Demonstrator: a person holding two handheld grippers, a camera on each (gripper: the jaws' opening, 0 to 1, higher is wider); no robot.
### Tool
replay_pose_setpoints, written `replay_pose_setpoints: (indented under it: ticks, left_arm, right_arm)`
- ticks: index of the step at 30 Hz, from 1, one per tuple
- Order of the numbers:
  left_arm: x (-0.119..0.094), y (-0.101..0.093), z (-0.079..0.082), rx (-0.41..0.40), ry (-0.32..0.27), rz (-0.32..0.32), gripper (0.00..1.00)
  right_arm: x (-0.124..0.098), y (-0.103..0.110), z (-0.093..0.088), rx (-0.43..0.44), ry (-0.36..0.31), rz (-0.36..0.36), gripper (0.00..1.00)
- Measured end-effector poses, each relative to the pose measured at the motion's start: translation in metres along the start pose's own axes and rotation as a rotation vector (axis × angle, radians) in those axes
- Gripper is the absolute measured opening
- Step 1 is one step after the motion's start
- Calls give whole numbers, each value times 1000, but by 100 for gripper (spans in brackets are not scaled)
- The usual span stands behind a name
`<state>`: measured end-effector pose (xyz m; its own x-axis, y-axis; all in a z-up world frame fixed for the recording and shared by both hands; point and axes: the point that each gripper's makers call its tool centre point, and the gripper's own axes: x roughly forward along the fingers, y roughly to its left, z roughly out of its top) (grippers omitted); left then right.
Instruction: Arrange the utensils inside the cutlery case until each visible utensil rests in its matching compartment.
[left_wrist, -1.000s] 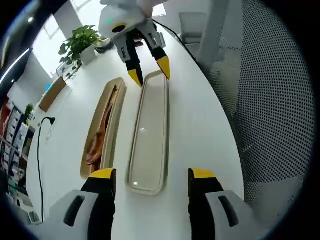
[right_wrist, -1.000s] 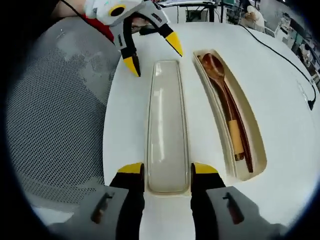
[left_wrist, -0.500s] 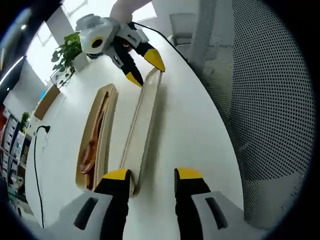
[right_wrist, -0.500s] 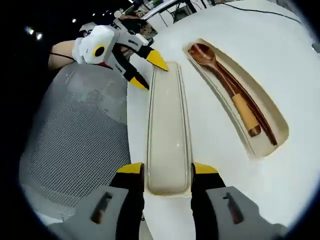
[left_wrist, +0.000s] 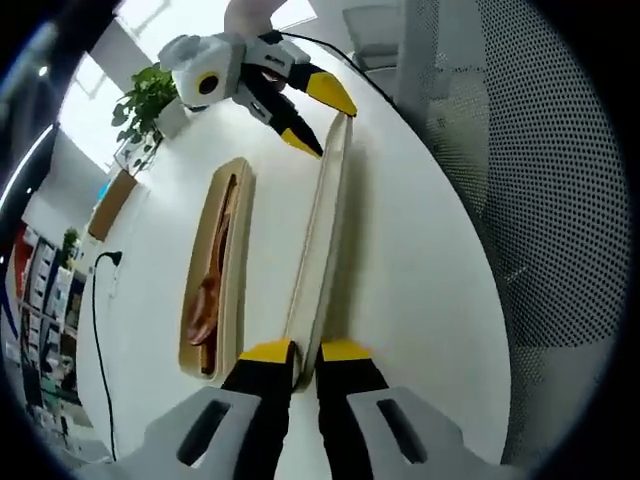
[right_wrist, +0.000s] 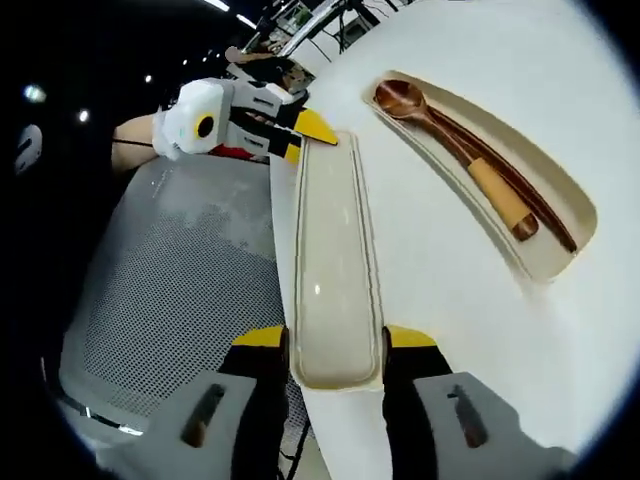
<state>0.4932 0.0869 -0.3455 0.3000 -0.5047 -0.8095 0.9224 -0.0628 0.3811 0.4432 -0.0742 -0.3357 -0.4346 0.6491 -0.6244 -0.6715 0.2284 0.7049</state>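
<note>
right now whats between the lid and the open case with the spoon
Bare white table only. In the right gripper view, a clear strip separates the lid from the case holding the wooden spoon; nothing lies on it.

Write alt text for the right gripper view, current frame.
The right gripper holds one end of a long cream case lid between its yellow-tipped jaws, while the left gripper pinches the far end. Beside the lid on the white table lies the open cutlery case, holding a wooden spoon and chopsticks.
</note>
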Motion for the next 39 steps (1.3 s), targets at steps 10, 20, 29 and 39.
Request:
replay_pose_setpoints:
  ticks: [10,20,29,39]
  left_arm:
    - [-2,1,9,-131,2,-22,5]
    - [-3,-5,14,-229,-36,-56,4]
    - [-3,-1,13,-280,-96,-59,6]
    - [-5,-13,18,-407,-84,-149,6]
  right_arm:
    - [-3,9,35,-289,-103,-288,41]
    - [-12,-44,29,-604,169,-709,17]
    - [-14,-43,28,-616,191,-666,3]
    - [-16,-42,28,-570,187,-611,5]
